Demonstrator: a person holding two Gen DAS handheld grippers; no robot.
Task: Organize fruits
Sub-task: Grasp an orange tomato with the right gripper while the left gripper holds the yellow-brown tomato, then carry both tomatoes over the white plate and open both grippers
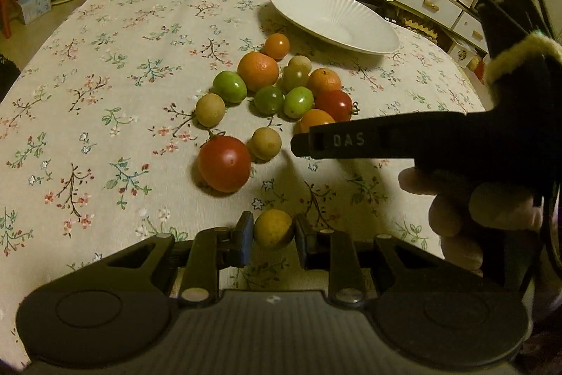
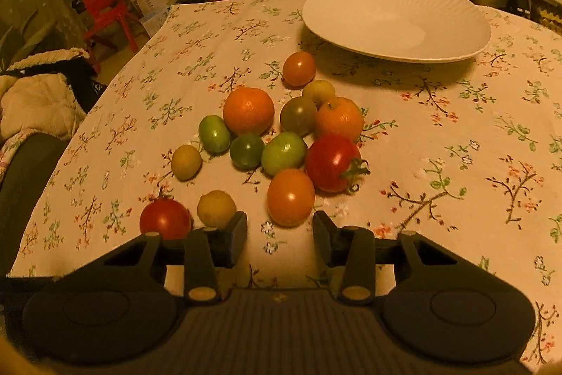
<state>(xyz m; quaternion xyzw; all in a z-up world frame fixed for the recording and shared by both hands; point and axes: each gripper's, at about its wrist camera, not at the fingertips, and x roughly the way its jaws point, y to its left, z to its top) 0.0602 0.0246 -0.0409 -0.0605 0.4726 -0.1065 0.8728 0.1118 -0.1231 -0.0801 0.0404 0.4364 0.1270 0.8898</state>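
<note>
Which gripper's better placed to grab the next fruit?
Left. The left gripper already brackets a small yellow fruit between open fingers. The right gripper is open over bare tablecloth.

Dim yellow light, soft shadows, fisheye-warped edges.

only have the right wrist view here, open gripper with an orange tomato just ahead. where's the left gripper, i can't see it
Observer: The left gripper is low over the tablecloth, on the near side of the fruit cluster, with a small yellow fruit between its fingers.
Operator: is it gripping that one
Observer: I cannot tell. The pads sit close on both sides, but contact is unclear in the left wrist view.
Operator: how's my gripper look from there
Observer: The right gripper comes in side-on from the right, and its tip partly hides the orange tomato.
</note>
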